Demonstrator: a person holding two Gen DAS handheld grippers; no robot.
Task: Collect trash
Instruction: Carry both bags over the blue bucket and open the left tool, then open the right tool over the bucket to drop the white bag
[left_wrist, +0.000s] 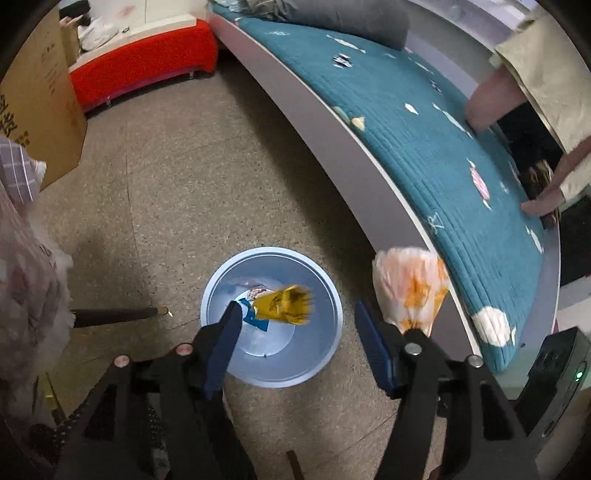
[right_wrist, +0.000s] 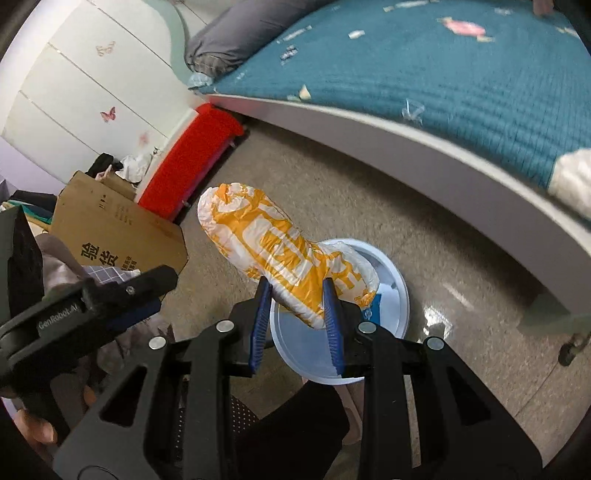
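Trash is going into the pale blue bin (left_wrist: 325, 295) on the floor beside the bed (left_wrist: 332, 147) — left gripper (left_wrist: 295, 321) gapes, yellow wrapper (left_wrist: 284, 304) loose above the bin. Right gripper (right_wrist: 297, 299) clenches the orange-and-white plastic bag (right_wrist: 273, 251); best centred over the rim before release.

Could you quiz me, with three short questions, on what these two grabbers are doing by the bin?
1. True or false: the right gripper is clamped on the orange-and-white plastic bag.
2. What is the yellow wrapper doing? A: pinched in the left gripper. B: loose over the light blue bin. C: lying on the bed.
3. Fill in: the bin stands on the ___.

Key: 1 true; 2 B, the left jaws stand apart, with the wrapper free; 3 floor.
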